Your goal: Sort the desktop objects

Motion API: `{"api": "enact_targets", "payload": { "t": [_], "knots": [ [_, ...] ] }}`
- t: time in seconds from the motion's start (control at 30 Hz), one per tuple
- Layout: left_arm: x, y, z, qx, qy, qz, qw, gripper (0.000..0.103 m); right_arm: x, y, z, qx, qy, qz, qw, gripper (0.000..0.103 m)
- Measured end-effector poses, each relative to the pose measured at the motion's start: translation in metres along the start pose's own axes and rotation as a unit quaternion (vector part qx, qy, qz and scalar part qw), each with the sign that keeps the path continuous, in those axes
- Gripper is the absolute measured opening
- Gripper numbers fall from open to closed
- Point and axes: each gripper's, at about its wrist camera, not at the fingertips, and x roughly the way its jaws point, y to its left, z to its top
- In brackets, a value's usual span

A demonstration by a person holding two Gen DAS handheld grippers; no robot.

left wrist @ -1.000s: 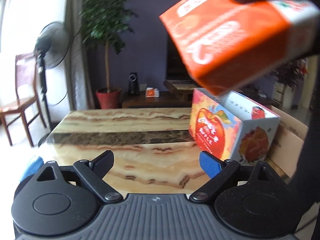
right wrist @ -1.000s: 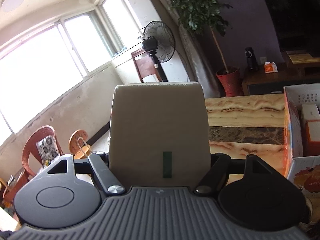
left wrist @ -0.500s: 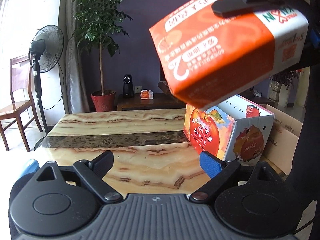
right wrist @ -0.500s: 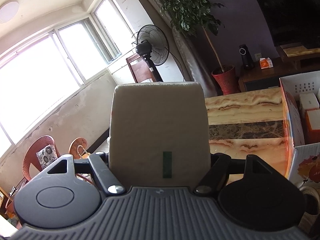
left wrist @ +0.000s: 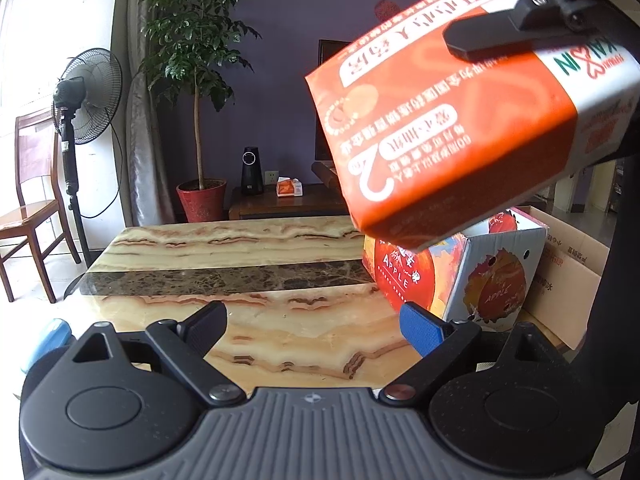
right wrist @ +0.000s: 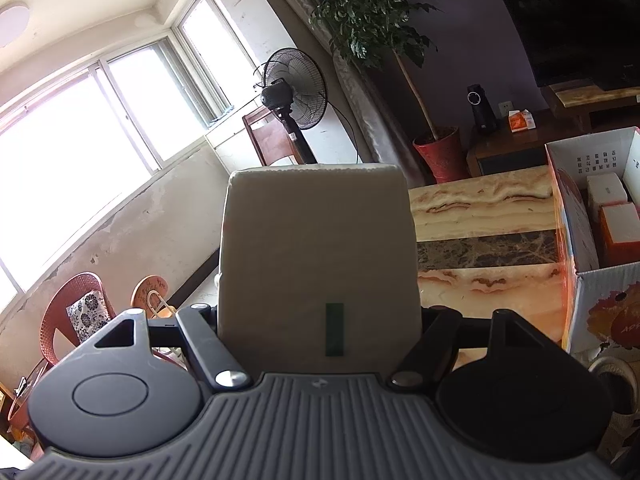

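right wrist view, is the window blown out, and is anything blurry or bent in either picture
Right wrist view: the window is blown out white and its frames bow from the fisheye; the pale pack is in shade. Left wrist view: the orange pack prints sharp, and the curtain bows at the edge.

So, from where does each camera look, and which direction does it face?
Left wrist: sits behind the open left tongs, faces the marble table; right tongs' finger clamps the orange tissue pack.
Right wrist: sits behind the right tongs, faces windows; pack's pale end fills it.
Shared: table, apple-printed carton, fan, plant.
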Motion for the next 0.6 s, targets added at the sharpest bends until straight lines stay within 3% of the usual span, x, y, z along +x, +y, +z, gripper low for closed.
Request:
{"api": "enact_targets", "payload": {
  "t": [0.6],
  "knots": [
    [0.007, -0.008, 0.003, 0.01, -0.001, -0.014, 0.9999, 0.094, -0.009, -0.009, -0.019, 0.016, -0.001, -0.013, 1.0, 0.075]
  ]
}}
